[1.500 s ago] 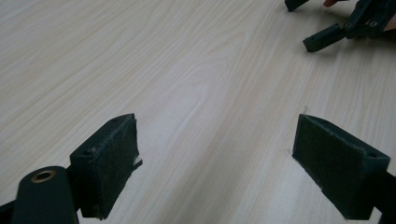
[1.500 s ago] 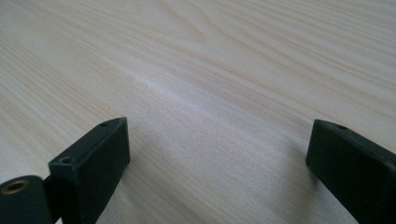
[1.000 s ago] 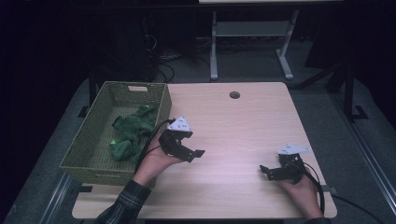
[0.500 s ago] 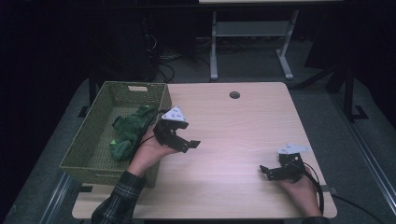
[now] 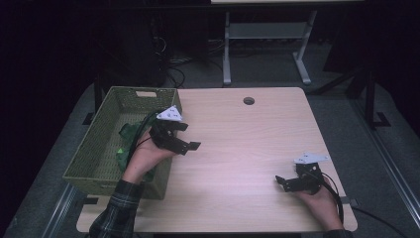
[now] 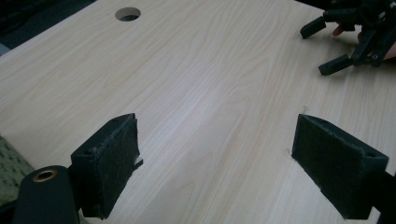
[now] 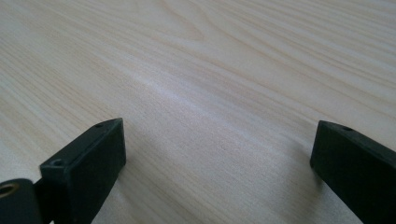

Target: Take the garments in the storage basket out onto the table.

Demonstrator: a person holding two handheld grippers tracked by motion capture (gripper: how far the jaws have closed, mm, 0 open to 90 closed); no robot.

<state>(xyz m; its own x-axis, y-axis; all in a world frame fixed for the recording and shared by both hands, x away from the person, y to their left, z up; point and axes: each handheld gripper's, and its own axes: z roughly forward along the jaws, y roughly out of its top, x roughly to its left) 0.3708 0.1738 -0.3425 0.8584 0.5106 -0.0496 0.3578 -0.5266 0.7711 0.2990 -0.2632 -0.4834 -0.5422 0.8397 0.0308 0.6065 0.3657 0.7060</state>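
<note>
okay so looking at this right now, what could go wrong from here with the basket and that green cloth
The left gripper hangs open beside the basket's near wall, so reaching for the green cloth could knock the rim and shove the basket off its overhanging table edge. Its cable drapes into the basket and might snag the cloth. The right gripper, open, sits far off, so it likely cannot steady anything quickly.

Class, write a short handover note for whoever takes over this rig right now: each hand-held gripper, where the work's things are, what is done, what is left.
Left hand-held gripper: open, empty, held above the table beside the basket's right wall.
Right hand-held gripper: open, empty, low over the table near its front right corner.
Green cloth: crumpled inside the green wicker basket at the table's left edge.
Done: the cloth lies in the basket.
Left: probably nothing on the tabletop; check whether the cloth needs further handling.
</note>
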